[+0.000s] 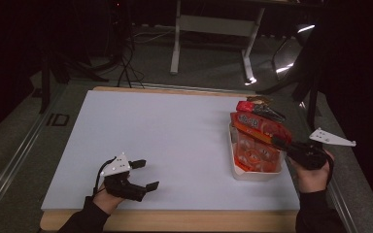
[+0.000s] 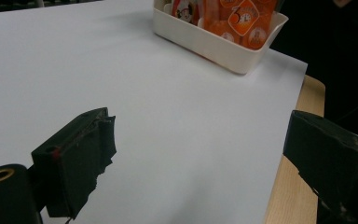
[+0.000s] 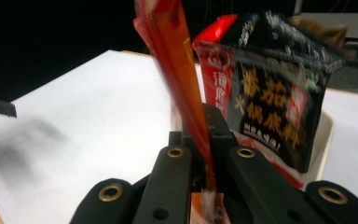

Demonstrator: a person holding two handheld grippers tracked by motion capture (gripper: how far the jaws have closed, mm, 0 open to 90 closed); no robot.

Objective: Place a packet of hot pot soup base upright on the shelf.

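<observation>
A white bin (image 1: 254,174) (image 2: 205,41) at the table's right holds several orange and red snack packets. My right gripper (image 1: 280,142) (image 3: 203,140) is shut on the edge of a flat orange packet (image 1: 257,127) (image 3: 175,60), which rises between its jaws over the bin. Behind that packet stands a black and red sauce packet (image 3: 272,98) (image 1: 260,109). At the front left of the table my left gripper (image 1: 143,174) (image 2: 200,154) rests open, with nothing between its jaws.
A white sheet (image 1: 165,141) covers the wooden table (image 1: 175,219). Beyond the table's far edge stand a desk frame (image 1: 213,29) and cables on the floor. Dark surroundings flank both sides.
</observation>
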